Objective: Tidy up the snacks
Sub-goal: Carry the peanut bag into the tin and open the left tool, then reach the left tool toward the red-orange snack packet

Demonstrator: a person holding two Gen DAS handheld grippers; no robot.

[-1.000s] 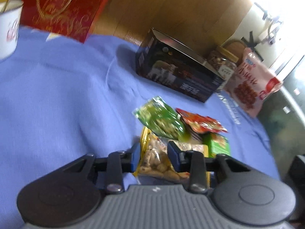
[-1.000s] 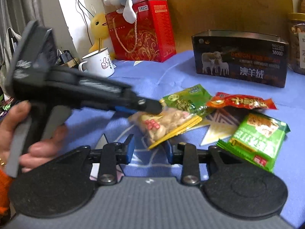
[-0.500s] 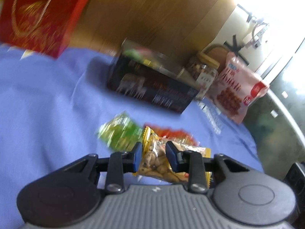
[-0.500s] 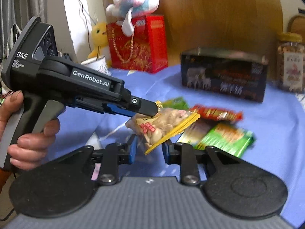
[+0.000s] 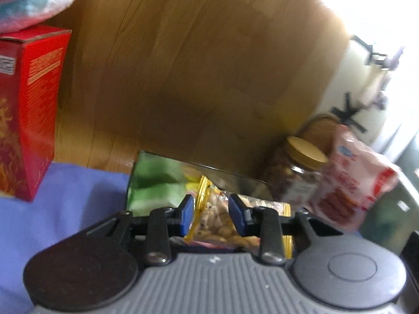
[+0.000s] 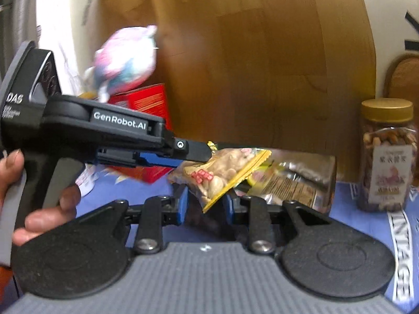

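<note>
Gripping the peanut packet (image 5: pixel 214 218), the left claw (image 5: pixel 211 216) holds it above the dark box (image 6: pixel 301 180), apparently already containing snacks. Right claw (image 6: pixel 204 204) hangs open and empty, below the packet, left of the nut jar (image 6: pixel 387 157).

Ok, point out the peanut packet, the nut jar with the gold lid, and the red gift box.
peanut packet (image 6: pixel 222 170): right wrist view, on its clear middle.
nut jar (image 6: pixel 387 157): right wrist view, on the glass body above the label.
red gift box (image 5: pixel 31 110): left wrist view, on its side panel.
</note>
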